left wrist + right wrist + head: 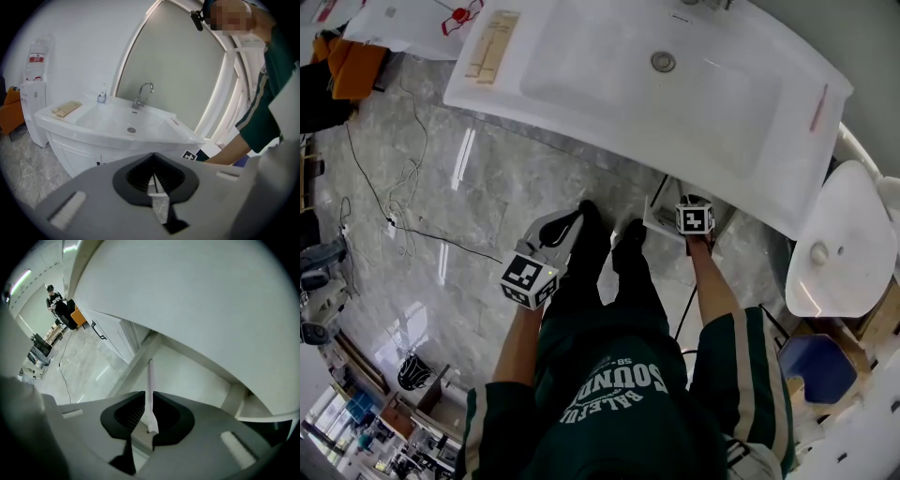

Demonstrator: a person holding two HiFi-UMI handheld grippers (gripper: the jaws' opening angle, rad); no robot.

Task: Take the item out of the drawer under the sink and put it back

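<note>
Below the white sink [581, 75] an open white drawer [661, 214] juts out of the cabinet. My right gripper [694, 217] reaches in at the drawer under the basin's front edge. In the right gripper view its jaws [150, 401] are shut on a thin pale stick-like item [150, 378] that stands up between the pads, with the drawer's white inner wall [197, 380] behind it. My left gripper [570, 225] hangs back over the floor by my legs. Its jaws [153, 180] are shut with nothing between them and point at the sink cabinet [79, 154].
A toilet [839, 239] stands right of the sink, with a blue bin [820, 367] nearer me. Cables [394, 220] trail over the marble floor at the left. On the counter lie a wooden tray [492, 45] and a pink stick [818, 108]; a faucet [143, 93] stands behind the basin.
</note>
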